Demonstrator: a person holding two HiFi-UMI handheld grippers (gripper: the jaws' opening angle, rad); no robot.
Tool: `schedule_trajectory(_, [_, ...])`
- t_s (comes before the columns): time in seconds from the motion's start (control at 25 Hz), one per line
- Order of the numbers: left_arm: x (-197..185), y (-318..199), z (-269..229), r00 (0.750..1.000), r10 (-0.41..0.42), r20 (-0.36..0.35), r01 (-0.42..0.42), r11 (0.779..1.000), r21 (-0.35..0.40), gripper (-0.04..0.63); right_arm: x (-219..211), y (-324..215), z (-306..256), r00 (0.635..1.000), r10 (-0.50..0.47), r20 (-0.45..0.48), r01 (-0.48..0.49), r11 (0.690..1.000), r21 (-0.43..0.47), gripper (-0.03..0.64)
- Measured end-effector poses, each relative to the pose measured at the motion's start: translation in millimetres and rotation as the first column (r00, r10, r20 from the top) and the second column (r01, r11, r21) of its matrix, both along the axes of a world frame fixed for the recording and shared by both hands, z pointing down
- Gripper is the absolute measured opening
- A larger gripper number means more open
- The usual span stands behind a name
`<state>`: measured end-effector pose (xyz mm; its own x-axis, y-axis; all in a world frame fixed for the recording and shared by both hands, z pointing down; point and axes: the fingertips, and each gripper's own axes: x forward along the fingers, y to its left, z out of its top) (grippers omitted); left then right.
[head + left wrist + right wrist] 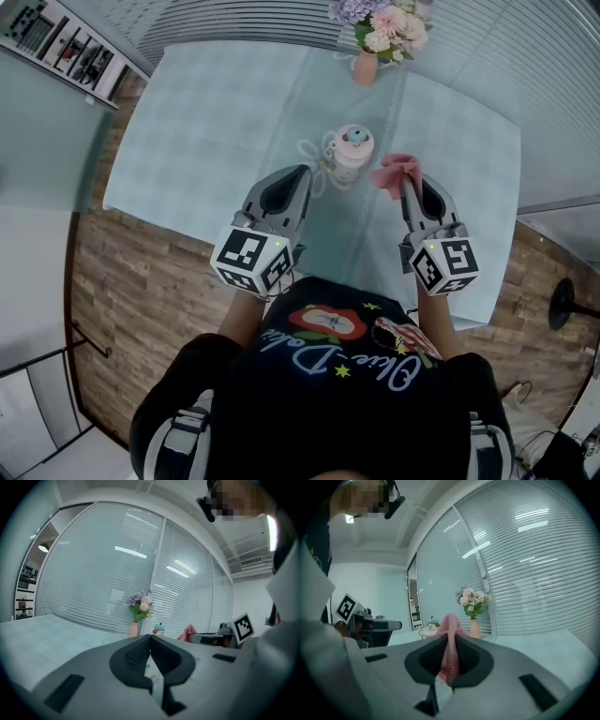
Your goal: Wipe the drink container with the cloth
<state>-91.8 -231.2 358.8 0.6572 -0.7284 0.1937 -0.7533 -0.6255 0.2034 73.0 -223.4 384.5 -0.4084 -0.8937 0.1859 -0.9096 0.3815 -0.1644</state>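
A pale drink container (352,155) with a pink lid and a small figure on top stands upright near the middle of the glass table (206,131). It shows small and far off as the container (159,630) in the left gripper view and the container (430,625) in the right gripper view. My right gripper (407,187) is shut on a pink cloth (395,173), held just right of the container; the cloth (450,651) hangs between the jaws. My left gripper (302,178) is shut and empty, just left of the container; its jaws meet at the tip of the left gripper (150,638).
A pink vase of flowers (379,37) stands at the table's far edge, behind the container. A thin white cord (311,150) loops on the table by the container's left side. Wooden floor lies left and right of the table, and a black stand base (566,302) sits at right.
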Motion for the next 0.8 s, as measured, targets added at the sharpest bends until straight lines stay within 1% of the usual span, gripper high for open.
schedule_trajectory(0.8, [-2.9,-5.9,0.8,1.0,0.019,-0.009,-0.019,1.0,-0.007,0.003,-2.2,-1.9,-4.2,1.0,0.015,-0.004,-0.015,1.0,-0.002,0.026])
